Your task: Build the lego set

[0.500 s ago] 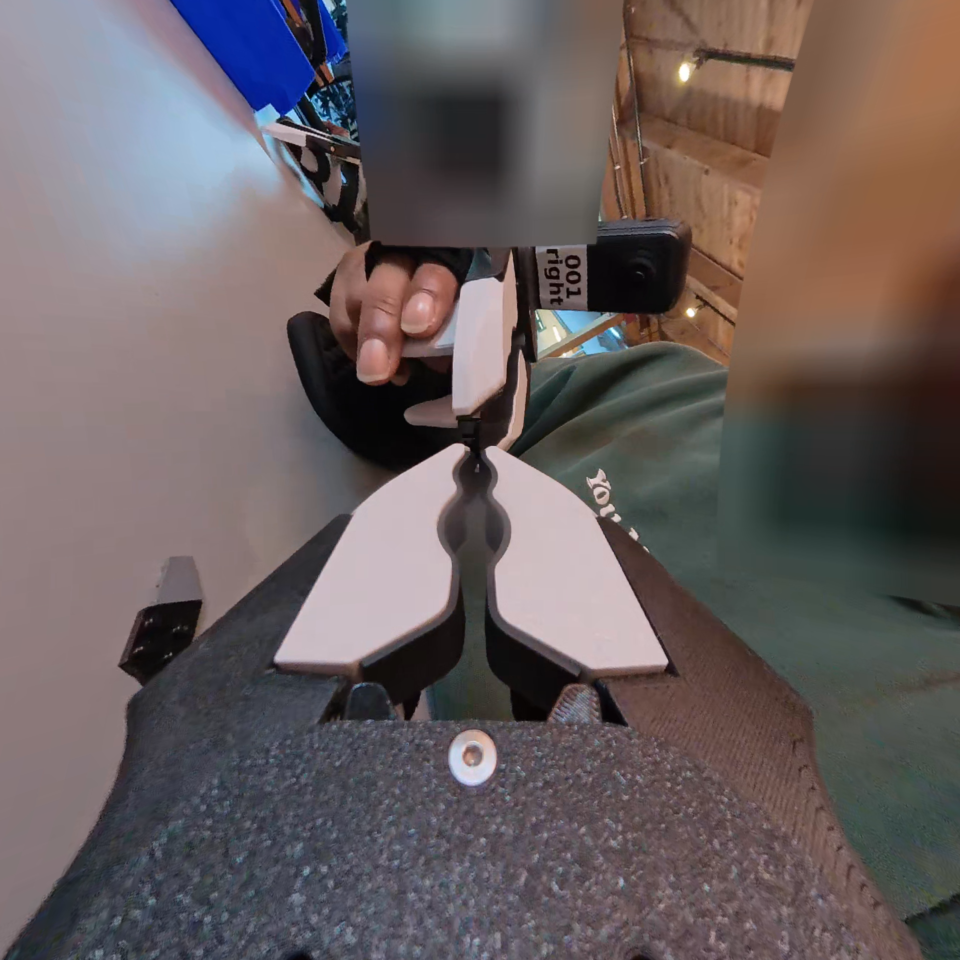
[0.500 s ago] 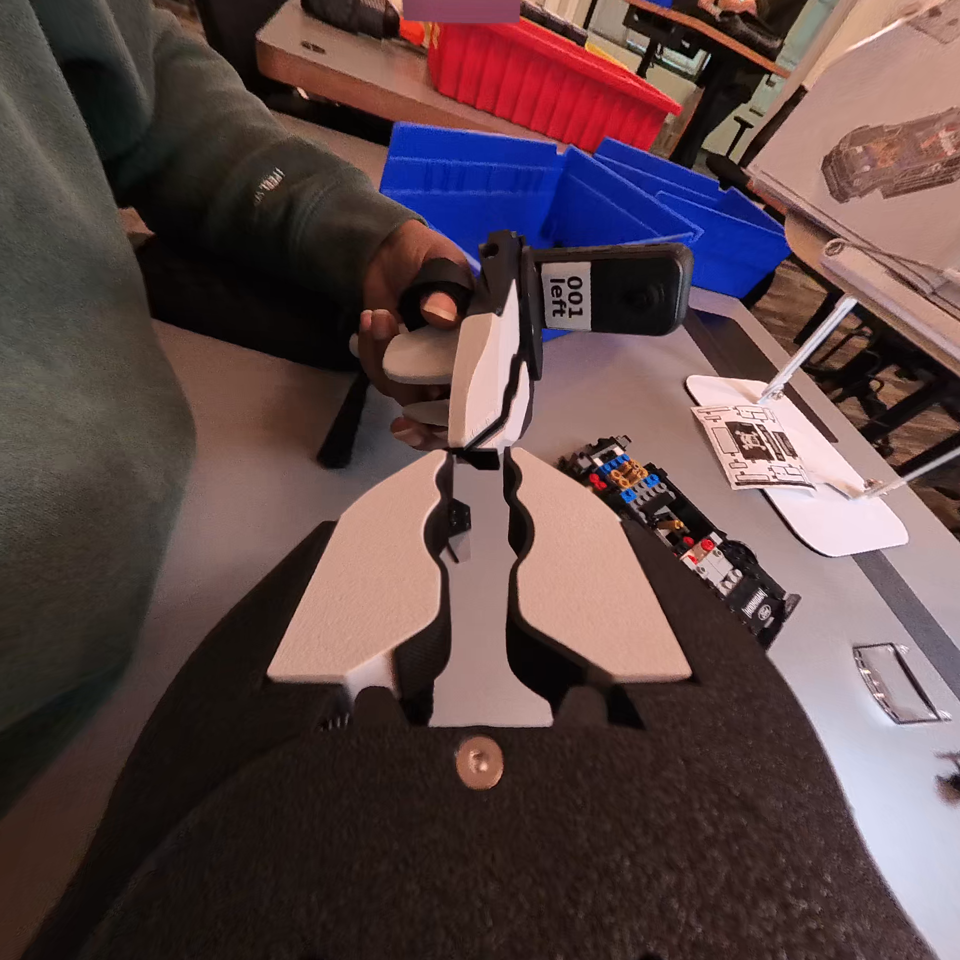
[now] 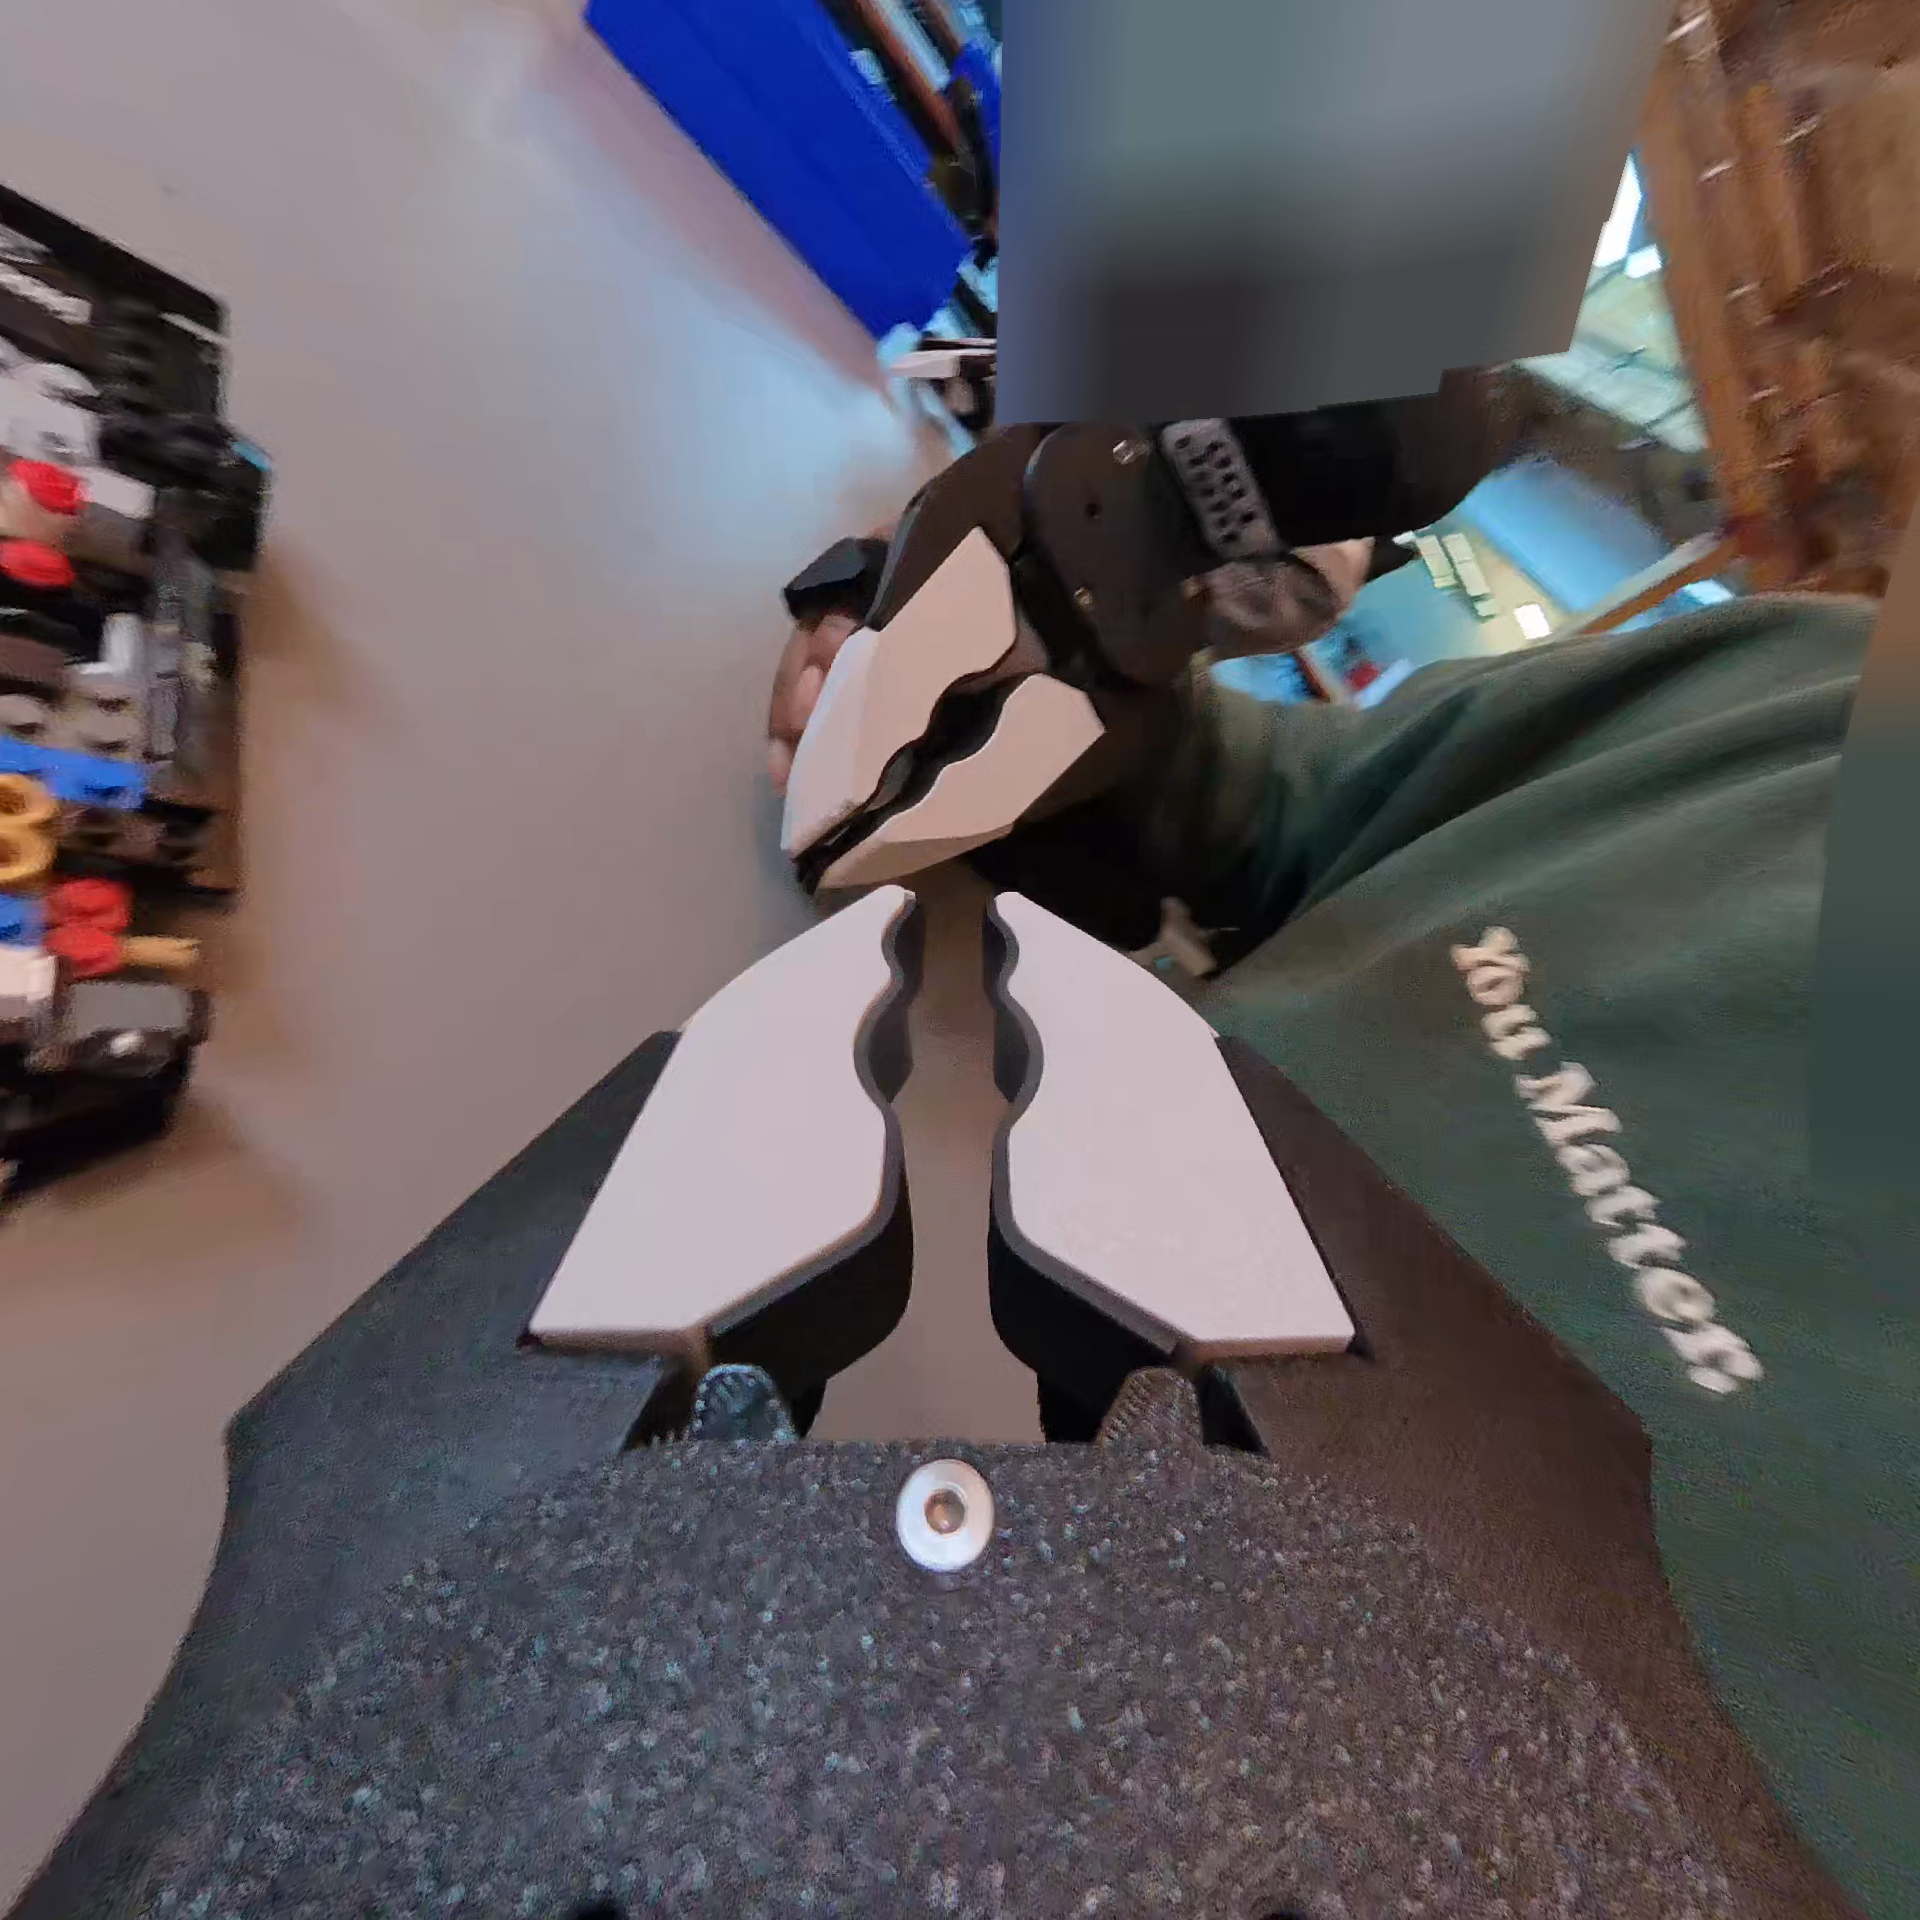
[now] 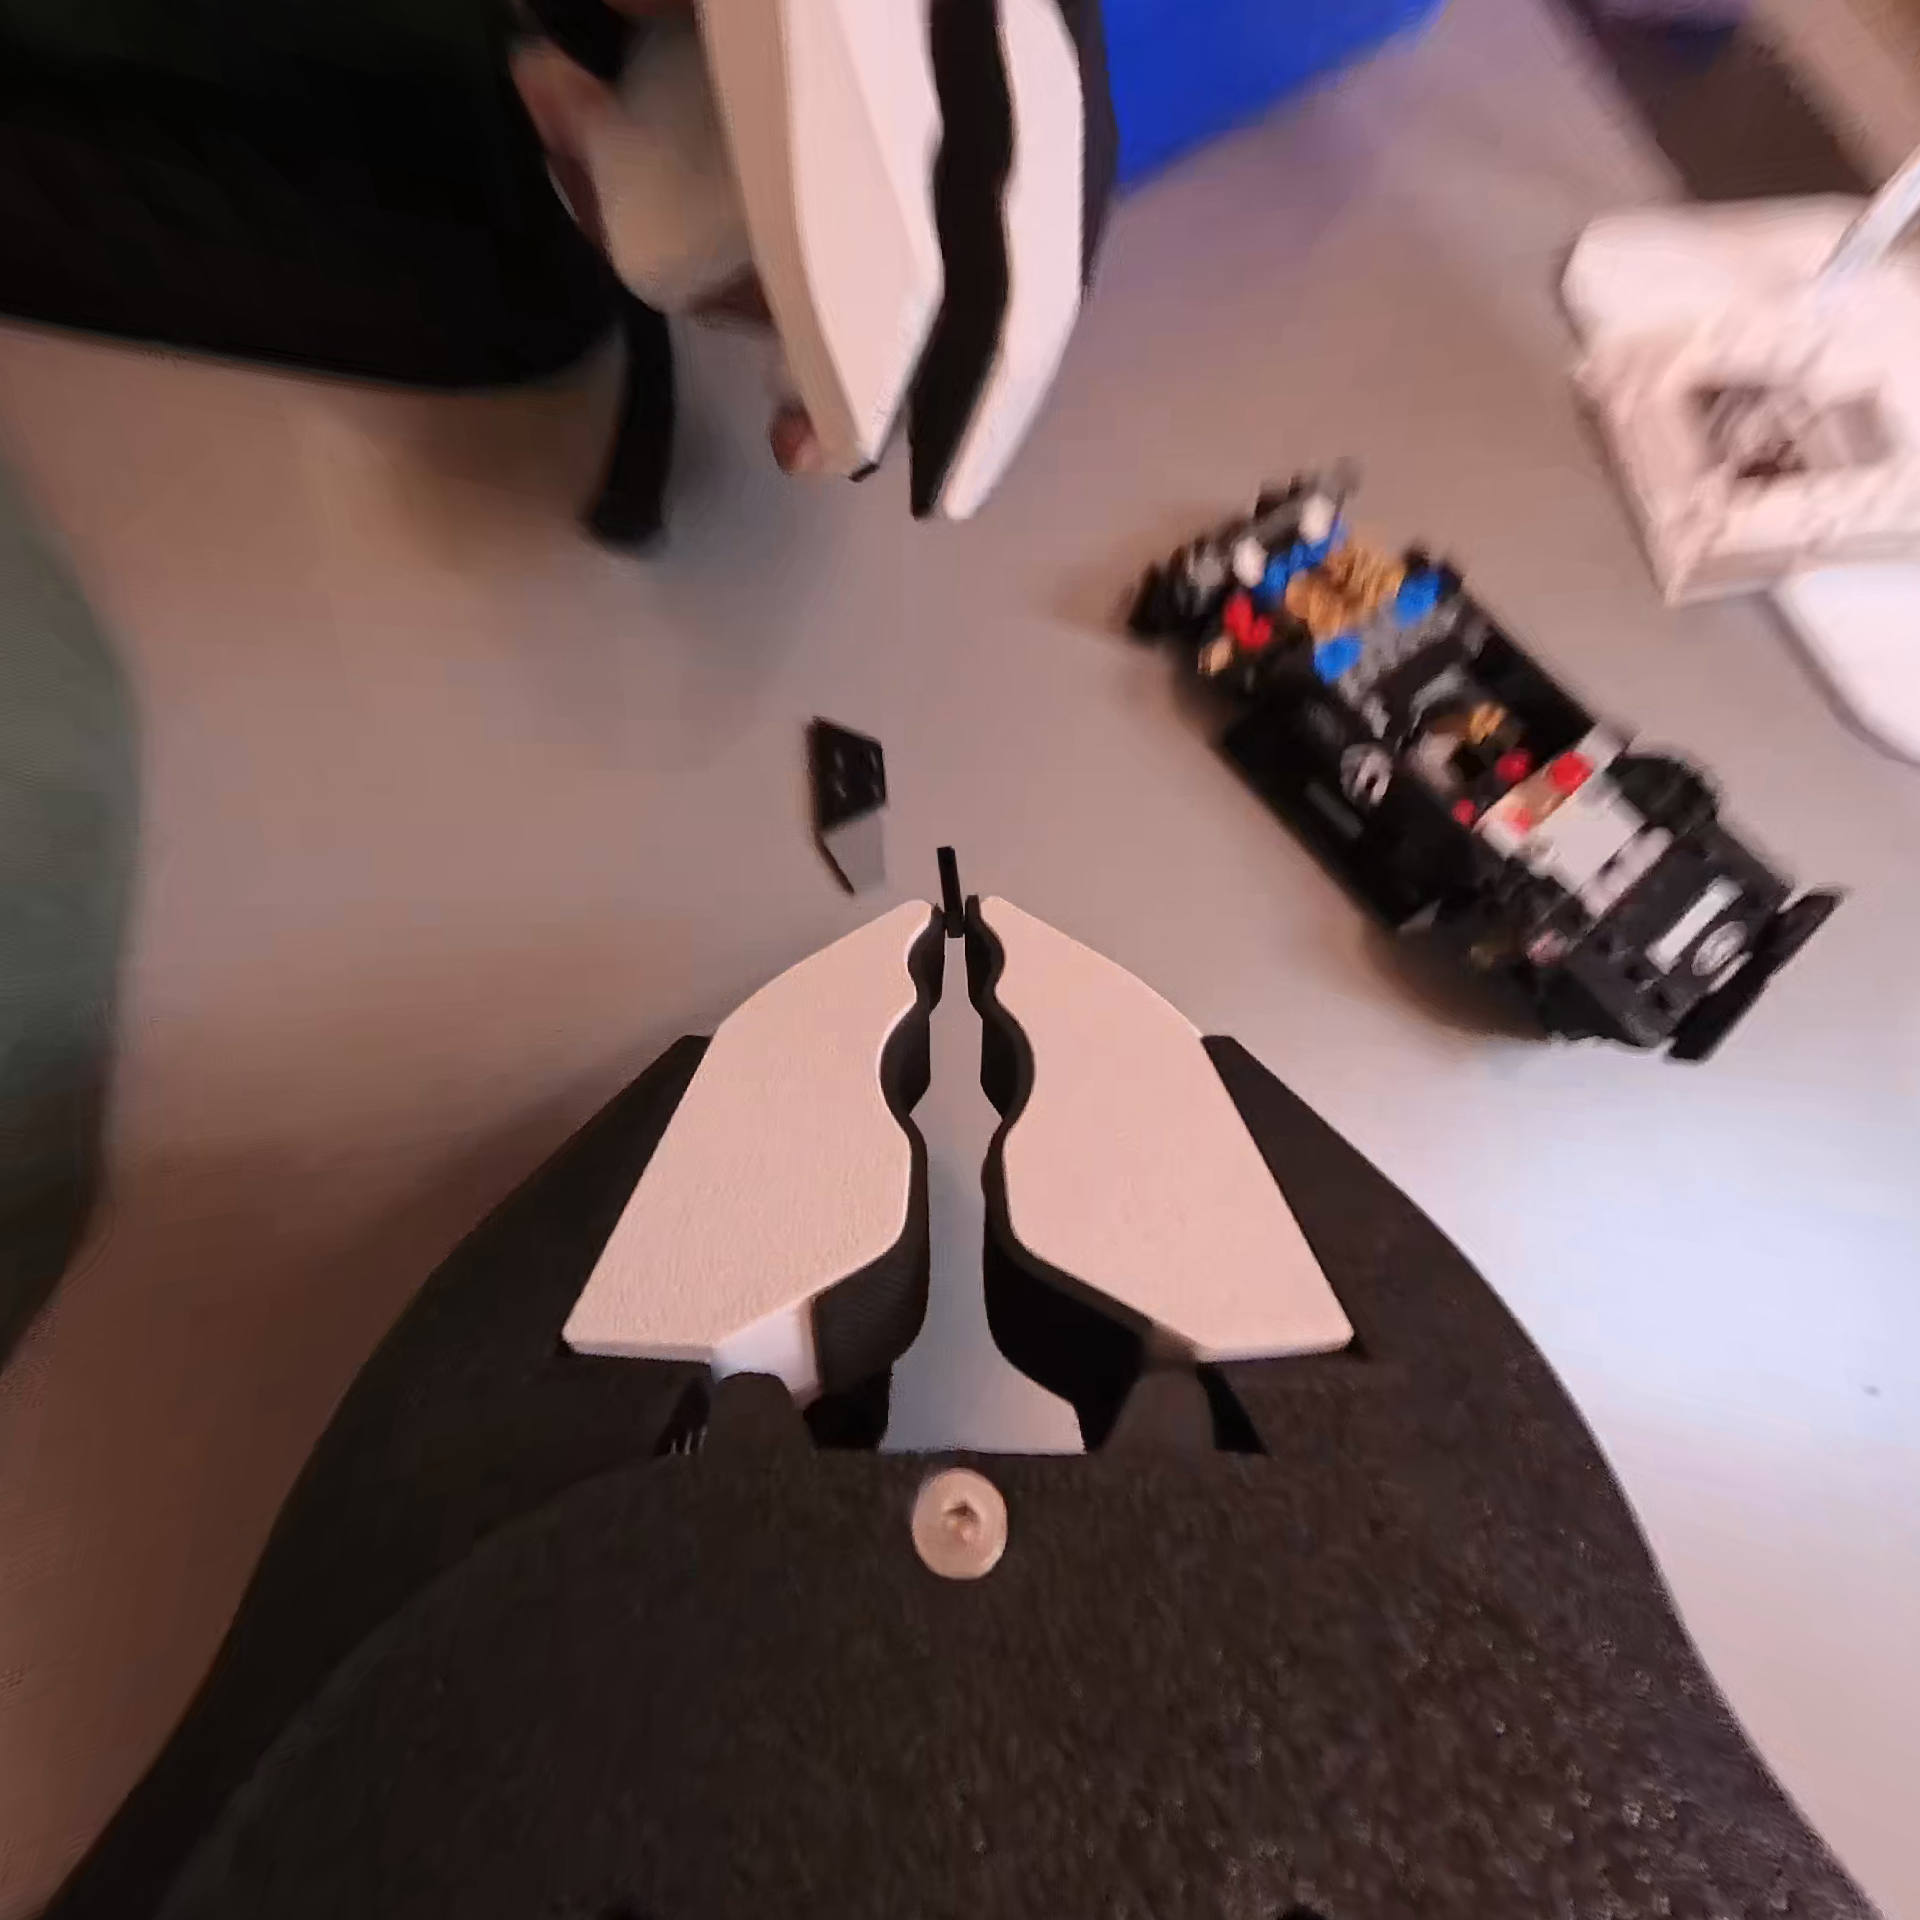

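My right gripper (image 4: 956, 912) is shut on a small thin black Lego piece (image 4: 948, 883) that sticks out past its tips, above the table. My left gripper (image 3: 948, 909) is open and empty. It also shows at the top of the right wrist view (image 4: 899, 494), tips pointing down. The right gripper also shows just ahead in the left wrist view (image 3: 816, 868). A black wedge-shaped Lego piece (image 4: 847, 800) lies on the grey table (image 4: 1351, 1195) just beyond the right gripper's tips. The partly built black Lego car (image 4: 1455, 758) lies to the right, and blurred at the left edge of the left wrist view (image 3: 94, 727).
A white stand base with a paper sheet (image 4: 1766, 416) is at the far right, blurred. Blue bins (image 3: 790, 135) stand at the back of the table. The person's green sweatshirt (image 3: 1507, 935) fills the right of the left wrist view.
The left gripper opened and let go of the small black piece. The right gripper shut on it. The two grippers drew apart and both views swung, with motion blur.
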A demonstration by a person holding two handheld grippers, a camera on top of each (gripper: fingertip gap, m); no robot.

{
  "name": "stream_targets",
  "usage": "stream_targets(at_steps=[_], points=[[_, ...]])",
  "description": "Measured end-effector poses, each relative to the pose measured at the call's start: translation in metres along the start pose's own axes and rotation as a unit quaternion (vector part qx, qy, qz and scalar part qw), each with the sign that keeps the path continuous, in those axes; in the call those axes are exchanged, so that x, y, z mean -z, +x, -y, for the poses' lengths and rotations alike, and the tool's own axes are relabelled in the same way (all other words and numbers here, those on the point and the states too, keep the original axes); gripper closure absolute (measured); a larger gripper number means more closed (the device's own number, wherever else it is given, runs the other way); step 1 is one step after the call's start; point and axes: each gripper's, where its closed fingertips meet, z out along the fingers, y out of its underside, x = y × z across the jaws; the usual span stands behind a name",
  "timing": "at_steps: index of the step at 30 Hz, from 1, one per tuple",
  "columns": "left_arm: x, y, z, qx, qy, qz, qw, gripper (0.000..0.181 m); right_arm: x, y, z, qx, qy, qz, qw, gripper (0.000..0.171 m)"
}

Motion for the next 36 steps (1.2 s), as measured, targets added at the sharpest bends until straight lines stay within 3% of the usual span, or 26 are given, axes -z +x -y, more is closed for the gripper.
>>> stream_targets(at_steps=[5,8,11,20,36], points=[[0.006,-0.032,-0.023,-0.061,-0.059,0.122,0.989,0.170,-0.012,0.001,-0.032,-0.074,-0.152,0.056,0.984,0.163],[0.008,-0.044,-0.033,-0.111,-0.092,0.173,0.974,0.170,-0.011,0.002,-0.036,-0.105,-0.200,0.085,0.971,0.155],[0.009,-0.051,-0.039,-0.146,-0.117,0.200,0.962,0.170,-0.011,0.016,-0.039,-0.087,-0.226,0.061,0.968,0.146],[0.009,-0.060,-0.047,-0.188,-0.146,0.220,0.946,0.169,0.029,0.016,-0.043,-0.069,-0.165,0.042,0.983,0.145],[0.010,-0.056,-0.061,-0.233,-0.206,0.238,0.920,0.167,-0.007,0.002,-0.041,-0.054,-0.202,0.073,0.975,0.152]])
